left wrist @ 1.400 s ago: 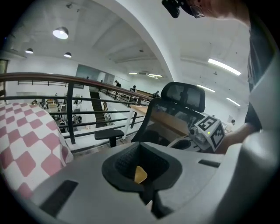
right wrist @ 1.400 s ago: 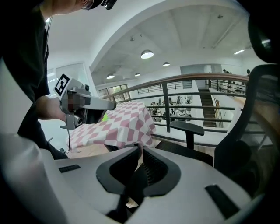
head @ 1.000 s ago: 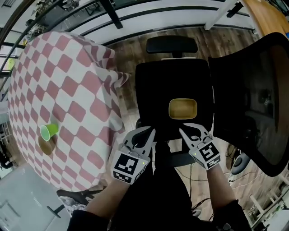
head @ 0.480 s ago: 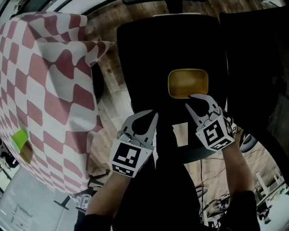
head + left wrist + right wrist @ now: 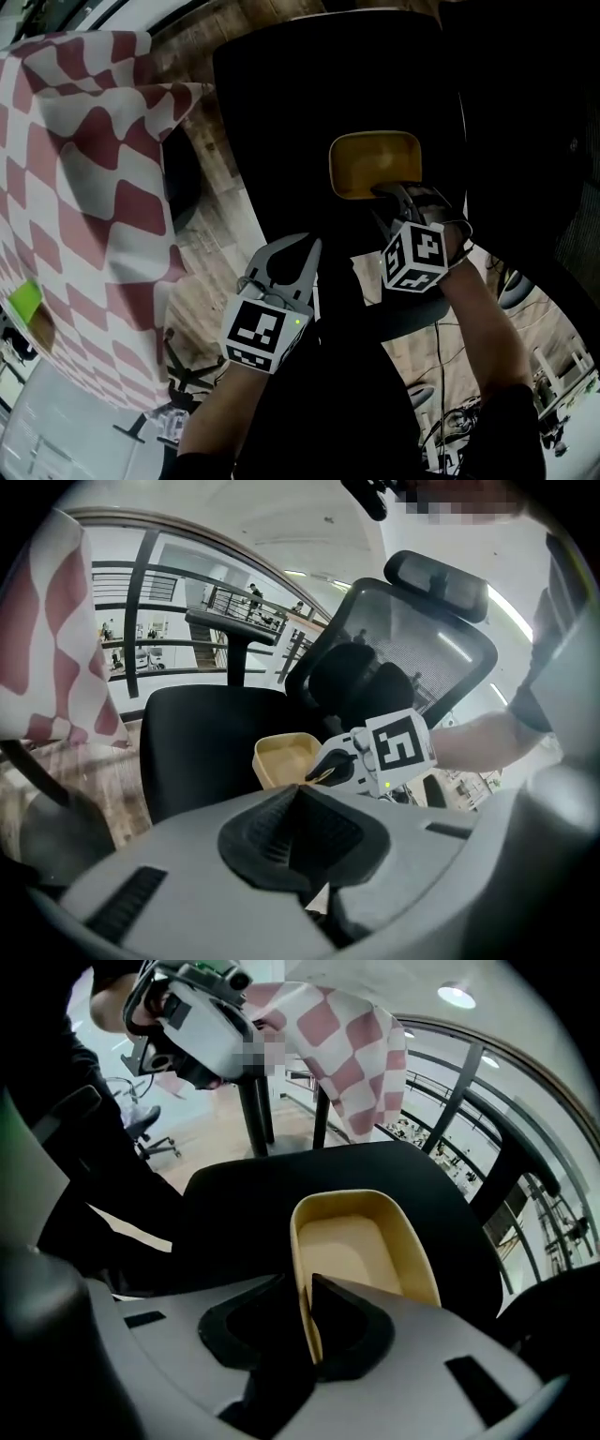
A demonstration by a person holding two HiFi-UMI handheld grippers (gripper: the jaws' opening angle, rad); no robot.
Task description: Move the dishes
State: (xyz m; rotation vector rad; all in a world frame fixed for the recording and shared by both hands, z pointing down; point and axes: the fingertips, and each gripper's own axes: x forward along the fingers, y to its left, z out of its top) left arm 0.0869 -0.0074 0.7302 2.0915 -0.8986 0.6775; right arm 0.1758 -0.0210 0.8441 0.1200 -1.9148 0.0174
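The left gripper [image 5: 309, 248] is held nearest the person, low beside the chair. Its 2 jaws are brought together on nothing. It is judged to be kept idle and out of the way, since 1 gripper is enough for a small dish.

A little further on, the right gripper [image 5: 386, 194] is reached over the seat. Its jaws are closed on the near rim of the yellow dish [image 5: 375, 161], with 1 jaw inside the wall and 1 outside. The rim is presumably chosen because the dish is shallow and flat-bottomed, so the thin upright wall is the only part that can be pinched. The dish is found on the black chair seat [image 5: 272, 141], towards its middle. Whether it is raised off the cushion cannot be told.

Further off to the left, the table [image 5: 75, 169] is seen under a red and white checked cloth. A green cup [image 5: 23, 298] is set on it, well apart from the dish. The table is judged the likely destination.

The bite on the rim is shown plainly only in the right gripper view, where the wall is seen running between the pads. In the head view that contact is crowded by the marker cube. The left gripper view gives the right gripper from the side, at the dish's edge, and shows its own pads met. The cup is shown by the head view alone.
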